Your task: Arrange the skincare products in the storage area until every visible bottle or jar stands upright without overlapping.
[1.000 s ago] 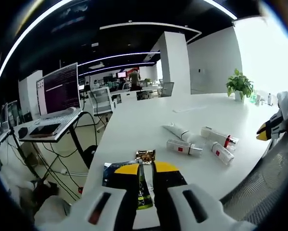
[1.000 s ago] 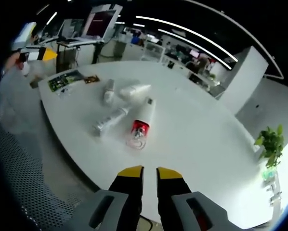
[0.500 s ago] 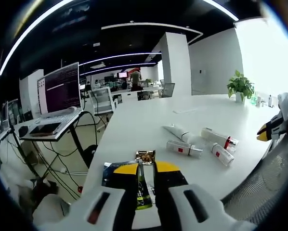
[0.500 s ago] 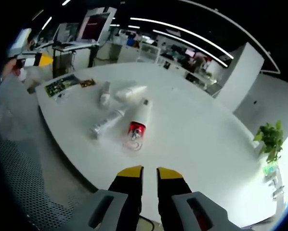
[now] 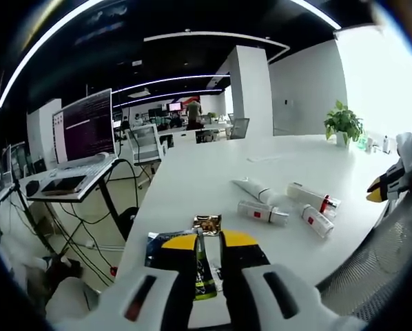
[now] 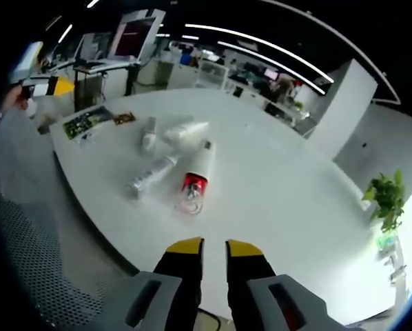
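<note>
Several skincare items lie on their sides on the white table: a white tube, a clear bottle with a red label, a white bottle with a red band and a short bottle. My left gripper hovers at the table's near edge, shut and holding nothing. In the right gripper view the tube, a small bottle, a silvery bottle and the red-collared bottle lie ahead of my right gripper, which is shut, holds nothing and stands apart from them.
A dark green packet and a small brown sachet lie just beyond the left jaws. A mesh chair back is beside the table edge. A potted plant stands at the far end. A desk with a monitor is off to the left.
The right gripper view has shifted slightly with the hand. The bottles, the tube and both grippers' jaws look unchanged.
</note>
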Tool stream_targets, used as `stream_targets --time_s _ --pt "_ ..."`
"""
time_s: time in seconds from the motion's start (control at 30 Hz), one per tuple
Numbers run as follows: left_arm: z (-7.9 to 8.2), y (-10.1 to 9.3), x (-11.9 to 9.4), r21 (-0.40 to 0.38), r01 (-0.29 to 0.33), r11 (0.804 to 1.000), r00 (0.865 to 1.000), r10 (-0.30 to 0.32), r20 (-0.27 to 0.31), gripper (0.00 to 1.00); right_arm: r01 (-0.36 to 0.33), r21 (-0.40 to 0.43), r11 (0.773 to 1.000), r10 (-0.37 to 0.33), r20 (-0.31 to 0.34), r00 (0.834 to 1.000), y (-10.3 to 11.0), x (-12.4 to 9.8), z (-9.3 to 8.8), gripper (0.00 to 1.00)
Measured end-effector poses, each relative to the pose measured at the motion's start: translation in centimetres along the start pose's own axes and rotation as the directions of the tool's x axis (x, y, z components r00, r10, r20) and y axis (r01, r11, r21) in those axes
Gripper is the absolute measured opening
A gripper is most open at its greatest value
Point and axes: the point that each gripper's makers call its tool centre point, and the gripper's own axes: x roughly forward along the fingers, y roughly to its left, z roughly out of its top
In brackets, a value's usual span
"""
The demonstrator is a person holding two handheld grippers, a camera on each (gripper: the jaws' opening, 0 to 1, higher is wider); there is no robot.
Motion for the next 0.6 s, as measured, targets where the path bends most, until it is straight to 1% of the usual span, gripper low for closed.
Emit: stream_targets --time_s 0.33,0.5,0.6 --pt "0.1 -0.4 0.0 0.005 0.024 1.000 1.000 -0.024 0.005 0.09 0.029 0.021 0.999 -0.029 0.009 1.000 -0.6 -0.2 0.1 0.09" --pt "0.1 -0.3 -0.1 -0.003 0.025 1.000 1.000 -0.025 0.011 0.10 0.032 0.017 0.999 -0.033 0.039 0.999 -0.5 -0.4 0.7 0.09" --pt "0.0 -0.1 0.0 -0.013 0.019 1.000 1.000 -0.019 -0.002 0.11 0.038 0.021 0.999 -0.038 0.040 0.998 -0.6 -0.4 1.0 0.08"
